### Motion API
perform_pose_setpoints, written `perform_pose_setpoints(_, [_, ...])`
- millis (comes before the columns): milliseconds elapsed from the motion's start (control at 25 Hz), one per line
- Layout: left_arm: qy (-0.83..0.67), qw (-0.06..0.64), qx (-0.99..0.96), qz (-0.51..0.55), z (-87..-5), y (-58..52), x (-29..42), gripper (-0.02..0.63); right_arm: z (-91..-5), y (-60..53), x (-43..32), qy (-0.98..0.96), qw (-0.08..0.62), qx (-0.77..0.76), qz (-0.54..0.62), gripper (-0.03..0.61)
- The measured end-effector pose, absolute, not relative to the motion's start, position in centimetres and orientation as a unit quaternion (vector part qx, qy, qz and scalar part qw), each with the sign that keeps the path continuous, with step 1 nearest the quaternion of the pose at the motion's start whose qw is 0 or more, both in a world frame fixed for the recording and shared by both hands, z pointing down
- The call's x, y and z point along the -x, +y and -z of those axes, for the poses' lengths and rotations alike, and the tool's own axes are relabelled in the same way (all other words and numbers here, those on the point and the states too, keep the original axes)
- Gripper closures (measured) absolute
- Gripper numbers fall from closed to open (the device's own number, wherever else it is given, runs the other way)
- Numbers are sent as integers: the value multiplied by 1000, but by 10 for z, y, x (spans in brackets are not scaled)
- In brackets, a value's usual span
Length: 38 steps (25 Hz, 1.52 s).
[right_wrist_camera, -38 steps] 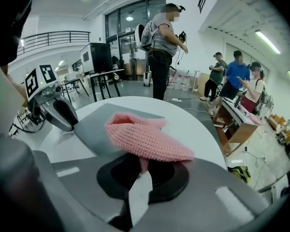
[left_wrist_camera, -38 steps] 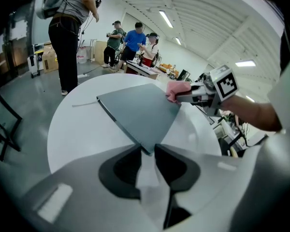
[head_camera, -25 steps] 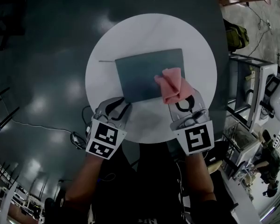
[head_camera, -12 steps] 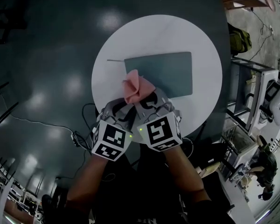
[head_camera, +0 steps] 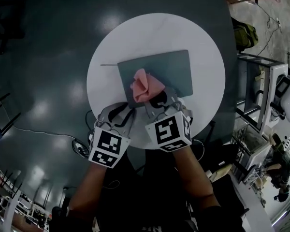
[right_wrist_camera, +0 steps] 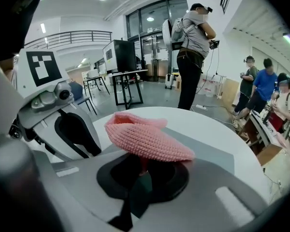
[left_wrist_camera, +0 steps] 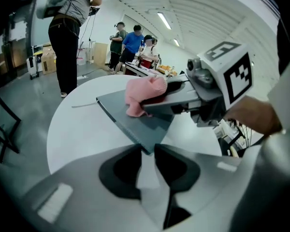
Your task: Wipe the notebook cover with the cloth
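A dark teal notebook (head_camera: 169,69) lies flat in the middle of the round white table (head_camera: 203,42). On the left half of its cover rests a bunched pink cloth (head_camera: 145,85), with my right gripper (head_camera: 157,100) shut on it. The right gripper view shows the cloth (right_wrist_camera: 145,137) draped over the jaws, with the cover (right_wrist_camera: 208,149) beyond. My left gripper (head_camera: 123,111) is at the notebook's near left corner. In the left gripper view its jaws (left_wrist_camera: 146,148) are closed on that corner of the notebook (left_wrist_camera: 135,122), and the cloth (left_wrist_camera: 142,93) sits farther along the cover.
A thin strand (head_camera: 108,64) sticks out from the notebook's far left corner onto the table. Shelving and equipment (head_camera: 261,95) stand right of the table. Several people (left_wrist_camera: 133,42) stand in the background, one close by (right_wrist_camera: 193,47). Dark floor surrounds the table.
My right gripper has carried the cloth from the right side of the cover across to its left half. The left gripper has stayed at the near left corner.
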<state>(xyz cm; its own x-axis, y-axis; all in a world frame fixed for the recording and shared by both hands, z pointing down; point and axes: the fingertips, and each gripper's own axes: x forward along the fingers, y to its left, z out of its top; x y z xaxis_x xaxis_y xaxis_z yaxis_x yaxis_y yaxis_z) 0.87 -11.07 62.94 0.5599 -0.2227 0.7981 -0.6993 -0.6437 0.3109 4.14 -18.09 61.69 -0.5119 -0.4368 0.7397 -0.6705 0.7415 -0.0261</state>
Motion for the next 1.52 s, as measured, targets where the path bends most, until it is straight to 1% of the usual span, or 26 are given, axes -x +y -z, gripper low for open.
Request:
perform_pose_setpoints(560, [-287,308,-819,-390,-627,-111,-16,523,-617,-205,-177,-802,396,-417,-159,554])
perform_pose_setpoints(720, [-287,308,-819,-389,-628,-111,-17,523,-619,-209,-200,-789,404,-434,-160,554])
perform_pose_setpoints(880, [-285,310,-821,-385,-628,-109,-18,523,-623,-211,-219,-769,426,-449,-161,554])
perform_pose_setpoints(960, [-285,310,-822,-384,-628,-109,-17,523,-615,-214,-222,-764,424,-461,-156,554])
perform_pose_setpoints(1080, [-286,308,-821,-386,-629,-108,-16,523,-585,-221,-197,-791,375,-462,-139,554])
perform_pose_setpoints(1200, [-284,307,-820,-390,-628,-107,-14,523,-555,-224,-139,-838,323,-422,-119,554])
perform_pose_setpoints(1360, [-280,311,-822,-387,-628,-112,-9,523,-553,-216,-55,-869,316,-356,-136,554])
perform_pose_setpoints(1520, [-283,308,-822,-386,-629,-110,-7,523,-576,-205,-3,-877,316,-321,-168,554])
